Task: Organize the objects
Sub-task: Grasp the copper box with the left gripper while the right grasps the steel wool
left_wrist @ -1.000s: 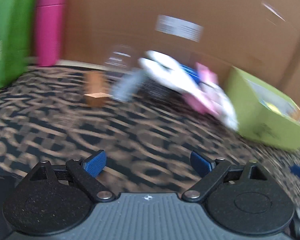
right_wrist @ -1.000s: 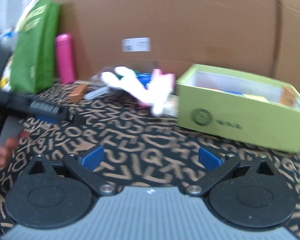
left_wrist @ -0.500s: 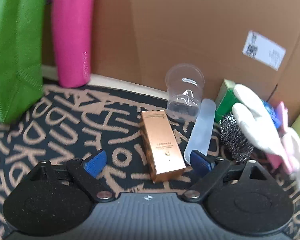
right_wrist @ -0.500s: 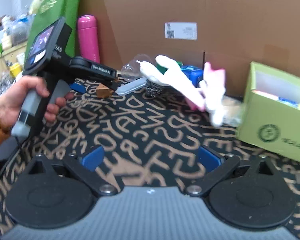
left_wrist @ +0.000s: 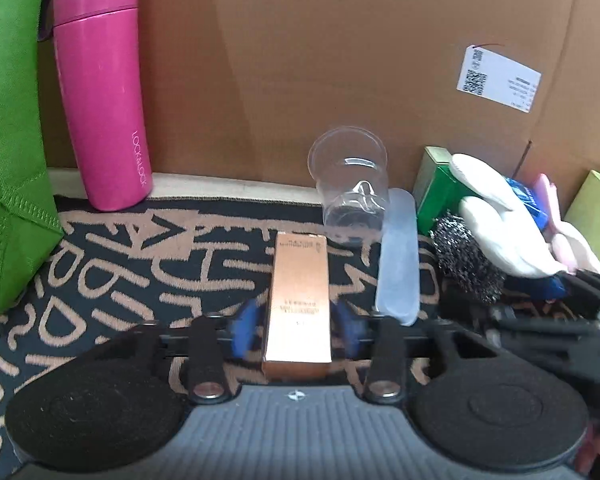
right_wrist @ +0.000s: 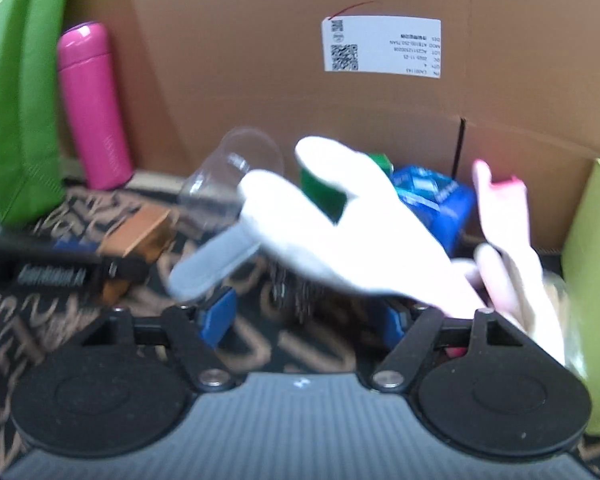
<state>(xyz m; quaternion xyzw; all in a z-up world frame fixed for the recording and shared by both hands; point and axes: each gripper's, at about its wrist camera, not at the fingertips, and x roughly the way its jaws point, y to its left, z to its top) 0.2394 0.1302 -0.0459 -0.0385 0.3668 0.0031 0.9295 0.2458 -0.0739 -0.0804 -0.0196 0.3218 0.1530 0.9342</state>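
A copper-coloured box (left_wrist: 299, 300) lies on the patterned cloth, pointing away from me. My left gripper (left_wrist: 298, 332) has its blue pads (left_wrist: 245, 326) close on both sides of the box, closing on it with motion blur. The box also shows in the right wrist view (right_wrist: 136, 236). My right gripper (right_wrist: 304, 320) is open, its jaws around a steel scourer (right_wrist: 300, 284) beneath a white glove (right_wrist: 356, 236). The scourer (left_wrist: 466, 260) and the glove (left_wrist: 500, 224) also show in the left wrist view.
A pink flask (left_wrist: 100, 92), a green bag (left_wrist: 8, 140), a clear cup (left_wrist: 352, 184), a frosted case (left_wrist: 398, 252), a green box (left_wrist: 436, 192), a blue packet (right_wrist: 432, 200), a pink glove (right_wrist: 504, 216) and a lime box (right_wrist: 592, 280) stand before the cardboard wall (left_wrist: 340, 60).
My left gripper moved forward over the copper box and its jaws narrowed onto it. My right gripper moved in toward the glove and scourer.
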